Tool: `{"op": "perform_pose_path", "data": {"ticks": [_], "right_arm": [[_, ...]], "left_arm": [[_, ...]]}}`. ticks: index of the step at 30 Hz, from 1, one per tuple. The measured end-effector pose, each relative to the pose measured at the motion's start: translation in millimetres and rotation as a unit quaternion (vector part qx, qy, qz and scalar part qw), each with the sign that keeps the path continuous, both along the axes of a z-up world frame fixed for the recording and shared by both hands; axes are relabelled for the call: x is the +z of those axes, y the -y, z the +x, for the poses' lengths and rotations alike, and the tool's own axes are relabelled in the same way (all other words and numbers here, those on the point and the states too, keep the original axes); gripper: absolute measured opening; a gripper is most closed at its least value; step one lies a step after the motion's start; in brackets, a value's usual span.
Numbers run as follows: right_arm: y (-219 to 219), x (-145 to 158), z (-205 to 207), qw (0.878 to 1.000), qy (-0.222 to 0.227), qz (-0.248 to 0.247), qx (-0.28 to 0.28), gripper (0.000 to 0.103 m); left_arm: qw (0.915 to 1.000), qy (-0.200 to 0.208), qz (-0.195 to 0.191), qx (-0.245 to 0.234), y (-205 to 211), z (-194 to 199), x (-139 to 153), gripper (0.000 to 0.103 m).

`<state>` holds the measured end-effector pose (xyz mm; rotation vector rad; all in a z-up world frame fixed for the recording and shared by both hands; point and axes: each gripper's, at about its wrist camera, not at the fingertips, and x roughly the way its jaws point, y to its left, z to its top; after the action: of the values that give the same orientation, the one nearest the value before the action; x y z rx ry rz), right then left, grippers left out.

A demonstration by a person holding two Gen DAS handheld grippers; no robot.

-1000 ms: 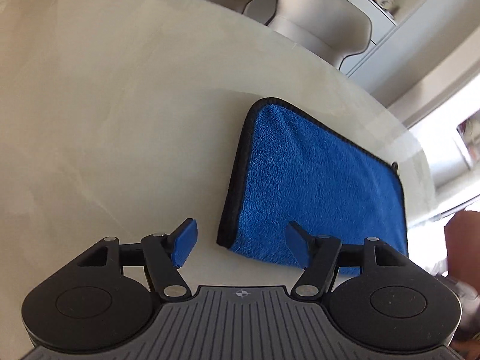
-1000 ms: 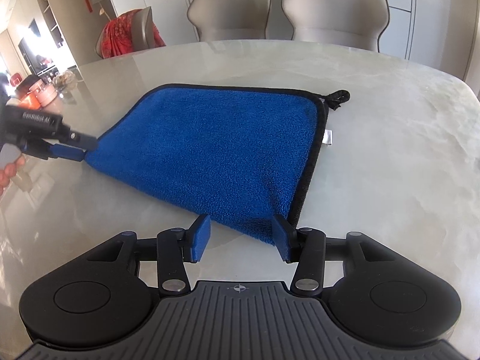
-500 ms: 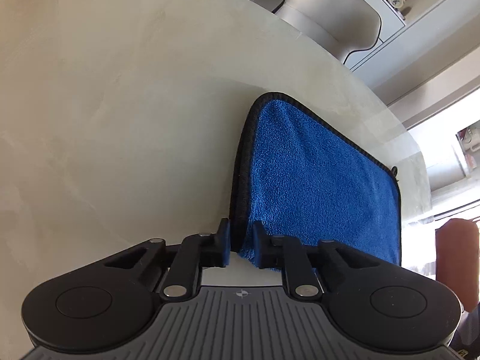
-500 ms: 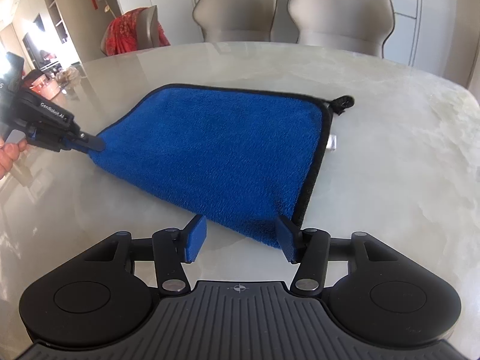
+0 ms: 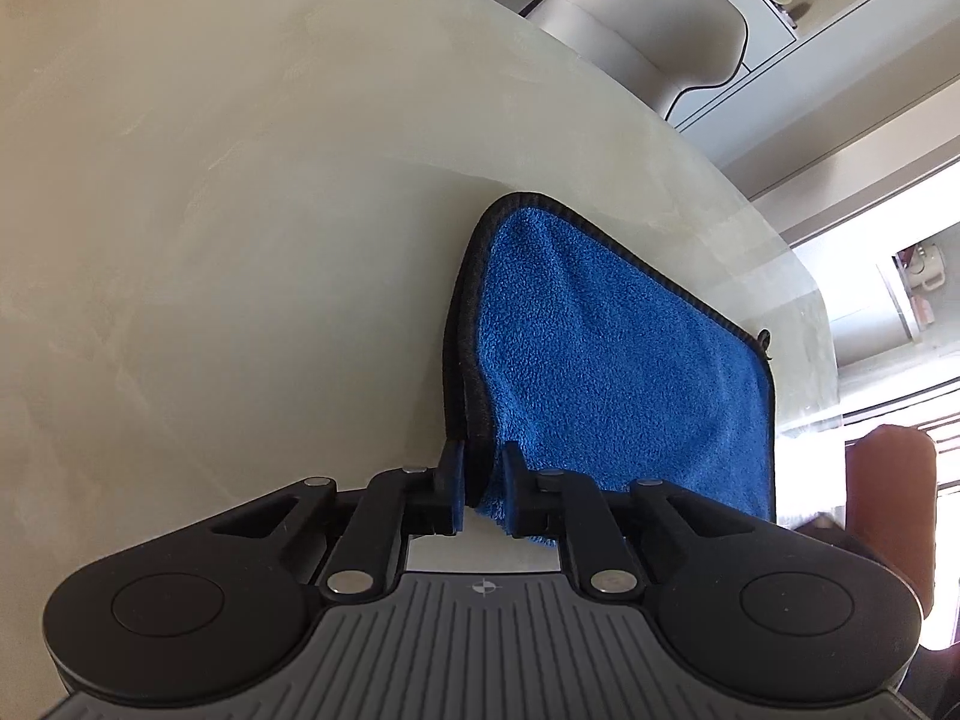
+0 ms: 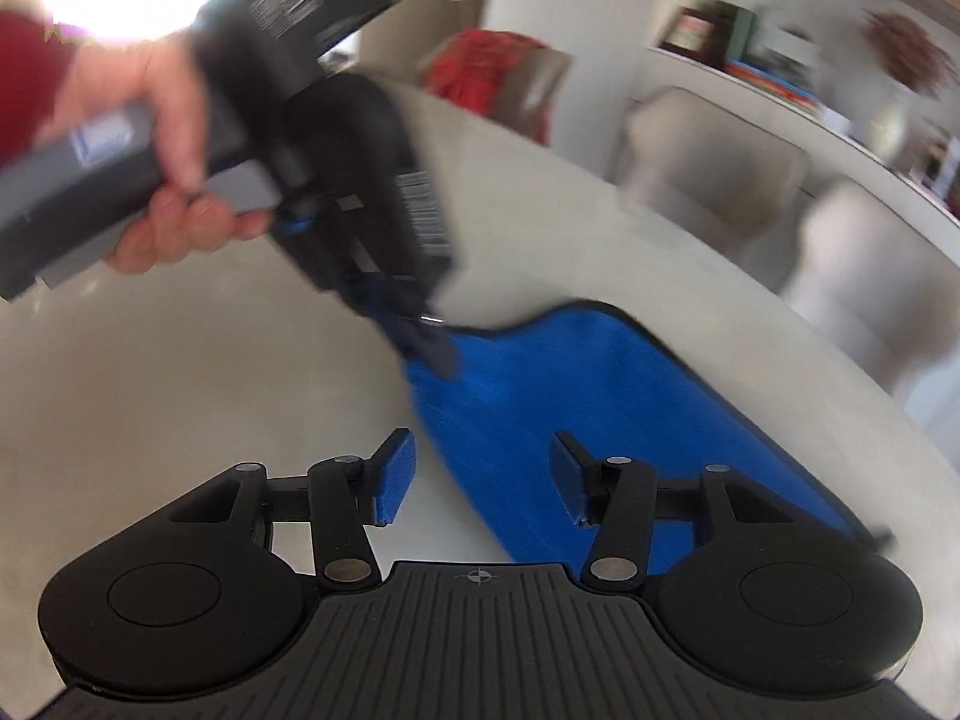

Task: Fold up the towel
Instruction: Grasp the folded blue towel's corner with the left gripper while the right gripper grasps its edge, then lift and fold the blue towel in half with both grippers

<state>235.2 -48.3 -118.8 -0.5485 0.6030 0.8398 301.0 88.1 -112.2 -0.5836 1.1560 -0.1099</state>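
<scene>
My left gripper (image 5: 480, 483) is clenched on the near corner of the blue fleecy towel with black trim (image 5: 606, 372), which lies on the pale marble tabletop (image 5: 240, 210). My right gripper (image 6: 483, 477) hangs released just above the towel's edge, which runs between its blue pads.

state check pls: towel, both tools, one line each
blue microfibre towel with black edging: spread on the pale marble table, near-left corner lifted.
left tool: shut on the towel's corner.
right tool: open, holding nothing, towel edge between its fingers; view motion-blurred.
</scene>
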Motion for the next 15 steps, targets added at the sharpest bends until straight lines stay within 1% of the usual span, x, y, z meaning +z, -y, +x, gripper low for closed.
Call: {"op": "perform_pose_path", "data": {"ticks": [2,4,6,8,10,12,14,15], "right_arm": [[-19,-9,1,0.999,0.025,-0.028,0.008,0.044],[-29,-13,3,0.998,0.039,-0.039,0.009,0.044],[-33,-15,7,0.998,0.037,-0.040,0.006,0.043],[-38,-17,13,0.999,0.027,-0.042,0.002,0.029],[-39,-18,18,0.999,0.013,-0.039,-0.008,0.013],[-41,-18,23,0.999,-0.002,-0.036,-0.017,0.010],[-36,-12,28,0.999,-0.018,-0.008,-0.034,0.008],[-34,-9,30,0.999,-0.025,0.007,-0.043,0.008]], "left_arm": [[1.0000,0.000,-0.001,-0.002,-2,-1,3,0.011],[1.0000,0.000,-0.004,-0.004,-3,0,4,0.011],[1.0000,0.000,-0.009,-0.003,-5,1,5,0.011],[0.9999,0.001,-0.013,-0.002,-6,3,2,0.011],[0.9999,0.001,-0.015,-0.002,-5,4,0,0.012],[0.9999,0.005,-0.016,-0.001,-5,4,-1,0.012],[0.9996,0.014,-0.024,0.006,-7,4,0,0.016],[0.9989,0.022,-0.037,0.016,-12,3,0,0.020]]}}
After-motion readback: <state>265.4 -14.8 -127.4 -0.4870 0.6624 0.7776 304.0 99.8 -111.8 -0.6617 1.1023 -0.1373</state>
